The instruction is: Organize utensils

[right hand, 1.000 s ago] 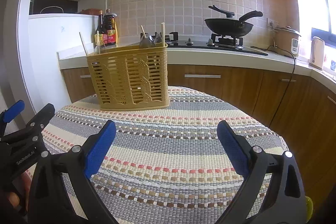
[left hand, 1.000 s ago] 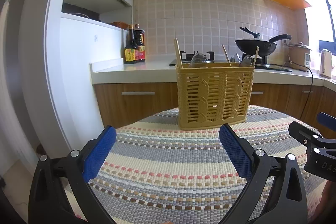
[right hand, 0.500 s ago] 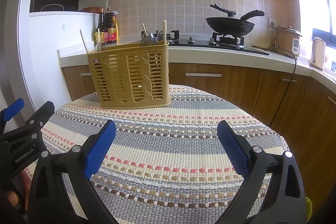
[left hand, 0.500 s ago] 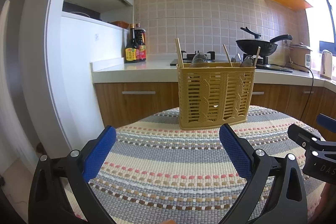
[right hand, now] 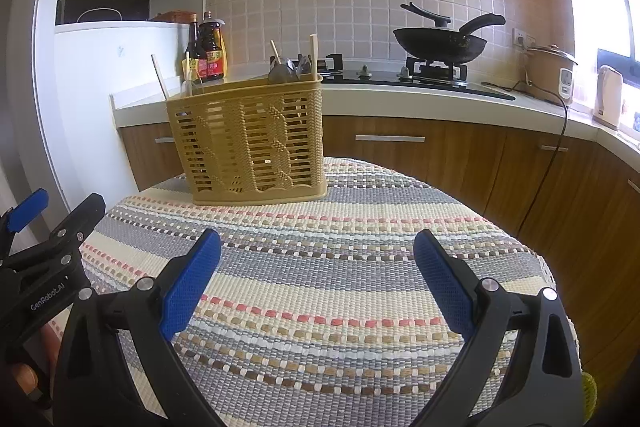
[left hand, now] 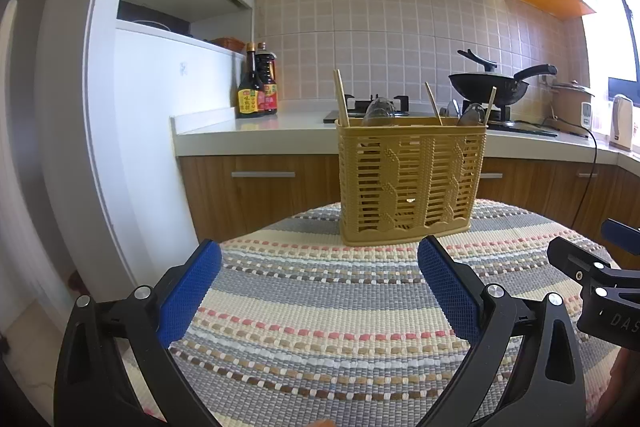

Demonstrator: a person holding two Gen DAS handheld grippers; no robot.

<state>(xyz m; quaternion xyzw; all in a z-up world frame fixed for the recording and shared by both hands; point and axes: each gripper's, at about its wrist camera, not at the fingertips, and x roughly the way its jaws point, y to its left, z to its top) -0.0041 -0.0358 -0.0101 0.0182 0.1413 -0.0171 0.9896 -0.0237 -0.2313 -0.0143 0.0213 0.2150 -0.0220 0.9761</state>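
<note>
A tan slotted utensil basket (left hand: 410, 183) stands upright at the far side of a round table with a striped woven cloth (left hand: 320, 315). It holds wooden chopsticks (left hand: 341, 98) and spoons (left hand: 378, 111) that stick out of the top. It also shows in the right wrist view (right hand: 250, 143), at the far left of the table. My left gripper (left hand: 318, 291) is open and empty, low over the cloth in front of the basket. My right gripper (right hand: 316, 285) is open and empty, over the cloth to the basket's right.
A kitchen counter (left hand: 248, 131) runs behind the table with two sauce bottles (left hand: 258, 87), a gas hob with a black wok (right hand: 440, 43), a rice cooker (right hand: 554, 69) and a kettle (right hand: 608, 95). A white partition (left hand: 140, 131) stands at the left.
Both grippers have drawn slightly lower and back; the basket sits a little lower in both views. Both stay open and empty.
</note>
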